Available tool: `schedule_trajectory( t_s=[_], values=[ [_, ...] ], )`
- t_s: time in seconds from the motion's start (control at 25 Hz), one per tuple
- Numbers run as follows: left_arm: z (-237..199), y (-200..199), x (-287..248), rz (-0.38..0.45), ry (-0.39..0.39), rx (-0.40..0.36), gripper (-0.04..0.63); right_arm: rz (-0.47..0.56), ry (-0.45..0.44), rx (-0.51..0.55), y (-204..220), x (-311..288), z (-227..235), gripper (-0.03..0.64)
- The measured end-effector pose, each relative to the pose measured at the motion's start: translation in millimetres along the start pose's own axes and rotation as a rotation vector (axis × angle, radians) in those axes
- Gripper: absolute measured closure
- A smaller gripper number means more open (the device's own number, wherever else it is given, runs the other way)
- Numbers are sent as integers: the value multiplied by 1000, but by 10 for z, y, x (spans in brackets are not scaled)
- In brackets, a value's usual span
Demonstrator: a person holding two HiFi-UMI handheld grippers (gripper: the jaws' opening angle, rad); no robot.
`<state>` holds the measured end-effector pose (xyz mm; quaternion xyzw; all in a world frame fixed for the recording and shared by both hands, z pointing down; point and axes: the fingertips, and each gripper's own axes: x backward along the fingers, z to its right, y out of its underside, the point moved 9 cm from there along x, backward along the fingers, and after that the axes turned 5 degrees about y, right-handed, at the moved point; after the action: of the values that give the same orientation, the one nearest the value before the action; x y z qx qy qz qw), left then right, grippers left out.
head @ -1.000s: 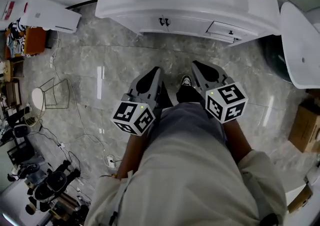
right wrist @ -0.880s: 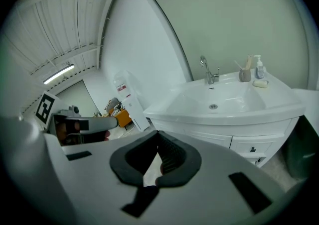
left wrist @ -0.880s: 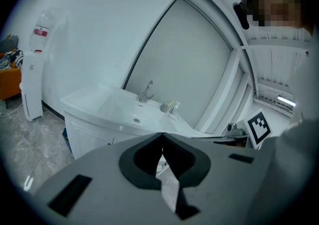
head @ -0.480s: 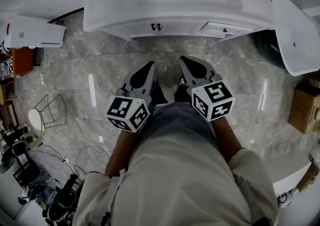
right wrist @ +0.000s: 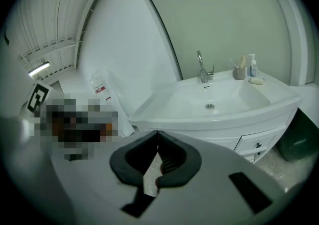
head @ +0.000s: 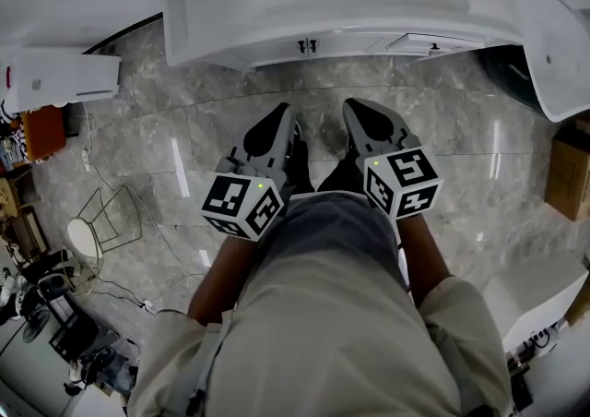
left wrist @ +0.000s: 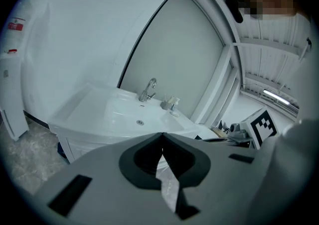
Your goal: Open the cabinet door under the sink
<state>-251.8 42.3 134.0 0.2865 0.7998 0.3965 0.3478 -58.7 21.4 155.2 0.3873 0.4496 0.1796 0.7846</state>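
The white sink vanity (head: pixel 277 9) stands at the top of the head view. Its cabinet doors are shut, with two small dark handles (head: pixel 306 44) side by side under the basin. A drawer (head: pixel 431 41) to their right sticks out slightly. My left gripper (head: pixel 282 113) and right gripper (head: pixel 354 106) are held side by side over the floor, well short of the cabinet, both shut and empty. In the left gripper view the jaws (left wrist: pixel 162 134) meet below the basin (left wrist: pixel 124 114). In the right gripper view the jaws (right wrist: pixel 157 132) meet below the basin (right wrist: pixel 214 102) and faucet (right wrist: pixel 203 68).
A white appliance (head: pixel 55 78) lies on the marble floor at the left. A white lid (head: pixel 553 37) and a dark bin (head: pixel 502 69) stand right of the vanity, with a cardboard box (head: pixel 567 180) nearer. A wire stand (head: pixel 101 221) and cables lie at the lower left.
The head view has shifted, and the vanity now sits higher and a little more to the right. Both grippers stay shut, side by side before the body.
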Motion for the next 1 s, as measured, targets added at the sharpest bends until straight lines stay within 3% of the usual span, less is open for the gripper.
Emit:
schedule_trajectory(
  t_s=[0.48,0.76,0.88,1.0],
  values=[
    [-435,66,-233,-120,102,34,597,-19,86,-47,98,-533,3,604],
    [-581,183,-431,-121,101,85,597,-30,106,-72,236,-870,212,604],
    [-613,275,-498,-127,71,38,597,-32,115,-80,307,-973,281,604],
    [-674,396,-542,-148,56,48,597,-33,114,-88,384,-1066,292,604]
  ],
)
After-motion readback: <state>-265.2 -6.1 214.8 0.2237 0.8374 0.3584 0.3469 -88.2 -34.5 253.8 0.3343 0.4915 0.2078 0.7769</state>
